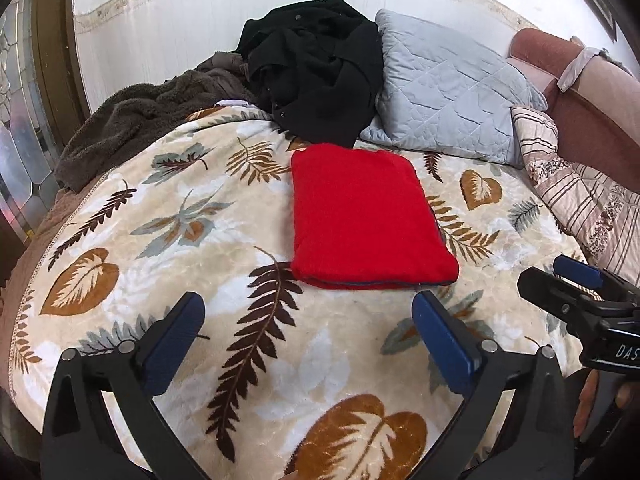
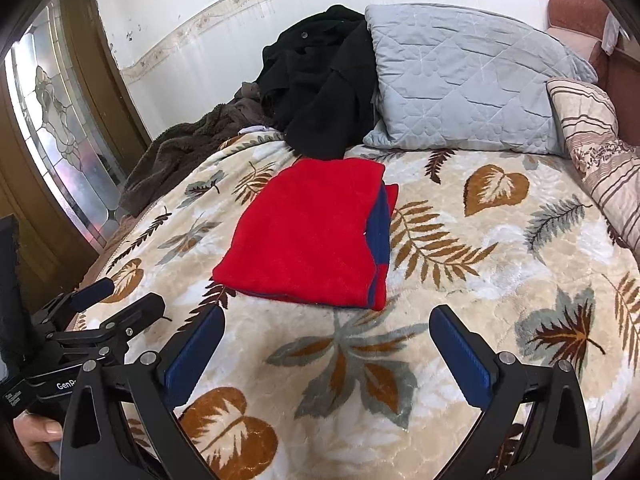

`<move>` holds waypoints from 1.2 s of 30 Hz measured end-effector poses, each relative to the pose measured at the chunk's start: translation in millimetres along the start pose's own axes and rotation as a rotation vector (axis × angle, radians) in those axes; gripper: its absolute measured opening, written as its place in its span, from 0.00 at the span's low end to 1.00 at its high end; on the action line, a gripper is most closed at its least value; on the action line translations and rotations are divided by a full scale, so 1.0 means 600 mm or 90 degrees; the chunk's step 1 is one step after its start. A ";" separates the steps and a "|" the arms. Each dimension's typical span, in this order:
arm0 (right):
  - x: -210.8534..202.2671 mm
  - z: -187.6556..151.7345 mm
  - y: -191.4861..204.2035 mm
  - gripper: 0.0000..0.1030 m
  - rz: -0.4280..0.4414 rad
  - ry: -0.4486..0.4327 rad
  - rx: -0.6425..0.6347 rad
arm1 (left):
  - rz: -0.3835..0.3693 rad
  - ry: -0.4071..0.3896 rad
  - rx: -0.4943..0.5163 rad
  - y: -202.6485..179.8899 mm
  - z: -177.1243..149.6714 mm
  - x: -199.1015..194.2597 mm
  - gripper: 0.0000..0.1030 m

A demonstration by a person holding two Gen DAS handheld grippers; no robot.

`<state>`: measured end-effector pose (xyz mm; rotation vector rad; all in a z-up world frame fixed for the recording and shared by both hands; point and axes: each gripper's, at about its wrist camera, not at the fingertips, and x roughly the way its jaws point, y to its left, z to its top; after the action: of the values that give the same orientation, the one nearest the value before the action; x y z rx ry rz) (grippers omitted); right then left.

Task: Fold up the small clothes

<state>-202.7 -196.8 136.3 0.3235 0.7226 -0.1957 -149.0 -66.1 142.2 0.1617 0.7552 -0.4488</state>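
A red garment [image 1: 364, 216] with dark blue trim lies folded into a flat rectangle on the leaf-patterned blanket [image 1: 180, 240]. It also shows in the right wrist view [image 2: 312, 236], with blue layers at its right edge. My left gripper [image 1: 308, 312] is open and empty, just short of the garment's near edge. My right gripper [image 2: 326, 326] is open and empty, also just short of the near edge. The right gripper shows at the right of the left wrist view [image 1: 560, 280]. The left gripper shows at the lower left of the right wrist view [image 2: 120, 300].
A black garment pile [image 1: 316, 68] lies behind the red one. A grey quilted pillow [image 1: 452, 88] and a striped pillow [image 1: 576, 188] lie at the back right. A brown fleece blanket [image 1: 140, 124] lies at the back left. A door with glass [image 2: 60, 120] stands left.
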 end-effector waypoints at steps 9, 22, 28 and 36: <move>-0.030 -0.005 0.002 1.00 -0.007 -0.017 0.001 | 0.034 -0.019 0.024 -0.012 -0.008 -0.030 1.00; -0.064 -0.008 0.012 1.00 -0.010 -0.034 -0.006 | 0.043 -0.035 0.027 -0.018 -0.011 -0.072 1.00; -0.073 -0.012 0.014 1.00 -0.011 -0.035 -0.008 | 0.041 -0.033 0.033 -0.026 -0.014 -0.079 1.00; -0.077 -0.012 0.011 1.00 -0.013 -0.036 -0.009 | 0.040 -0.030 0.041 -0.038 -0.017 -0.081 1.00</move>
<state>-239.2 -185.0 164.0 0.2955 0.6714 -0.2186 -196.8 -67.0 169.2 0.2341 0.6873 -0.4167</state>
